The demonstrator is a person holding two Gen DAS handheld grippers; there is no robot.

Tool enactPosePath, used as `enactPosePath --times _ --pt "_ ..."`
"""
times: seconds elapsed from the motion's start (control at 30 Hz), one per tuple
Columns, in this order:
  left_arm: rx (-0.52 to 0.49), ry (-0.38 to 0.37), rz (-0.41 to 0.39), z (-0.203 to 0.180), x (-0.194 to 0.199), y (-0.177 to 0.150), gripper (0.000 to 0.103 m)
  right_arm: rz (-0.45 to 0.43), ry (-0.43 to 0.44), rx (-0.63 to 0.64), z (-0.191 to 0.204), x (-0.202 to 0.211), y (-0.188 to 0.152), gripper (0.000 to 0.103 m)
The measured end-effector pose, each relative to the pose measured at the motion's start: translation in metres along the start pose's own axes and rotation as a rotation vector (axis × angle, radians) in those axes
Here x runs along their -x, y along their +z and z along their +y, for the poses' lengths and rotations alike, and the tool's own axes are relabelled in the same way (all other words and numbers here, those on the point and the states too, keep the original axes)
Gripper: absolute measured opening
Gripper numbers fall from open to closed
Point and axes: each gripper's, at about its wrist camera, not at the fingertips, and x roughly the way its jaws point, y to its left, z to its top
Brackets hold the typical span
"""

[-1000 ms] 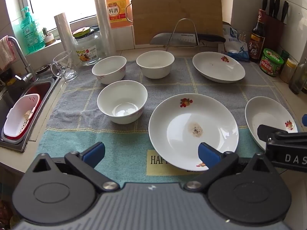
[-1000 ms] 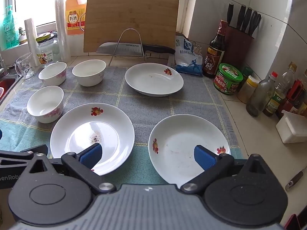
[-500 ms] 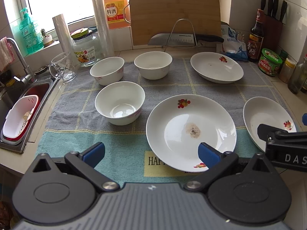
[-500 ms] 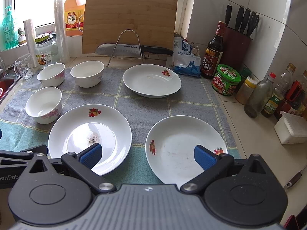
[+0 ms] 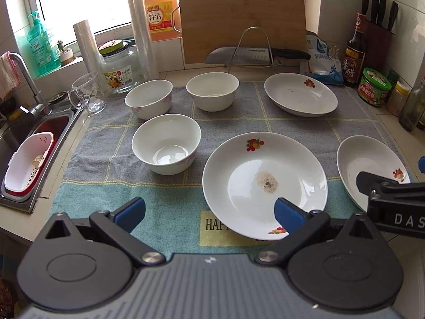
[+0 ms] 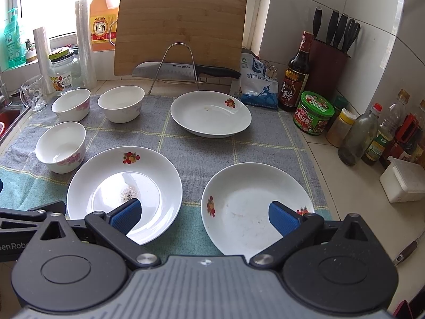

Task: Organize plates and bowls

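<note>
Underneath everything lies a woven dish mat (image 5: 233,125), grey with thin yellow grid lines and a teal band along its near edge, spread over a pale tiled counter (image 6: 353,186). Behind its far edge a flat bamboo cutting board (image 6: 180,32) leans upright in a bent wire rack, a steel cleaver (image 6: 170,69) laid across in front of it.

Three shallow, glossy white plates with small fruit prints rest on the mat. A stained plate (image 5: 264,183), speckled brown at its centre, sits at the middle of the near edge; a second plate (image 6: 256,207) lies beside it at the near right corner, apart from it; a far plate (image 6: 211,117) sits toward the far right corner.

Three round, deep white bowls with faint pink rims cluster on the mat's left half: a near bowl (image 5: 166,143) and two far bowls (image 5: 148,98) (image 5: 212,89) side by side at the far edge.

Above the near edge, the left gripper (image 5: 209,211) and right gripper (image 6: 204,212) hover, each with blue ribbed pads spread wide, holding nothing.
</note>
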Motion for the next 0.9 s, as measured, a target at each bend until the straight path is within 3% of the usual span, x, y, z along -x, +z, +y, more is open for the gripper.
enactPosePath --times 0.9 --pt "0.001 0.003 -0.003 -0.0013 0.0017 0.0039 0.102 -0.010 -0.001 0.007 -0.0028 0.0010 0.0036 0.103"
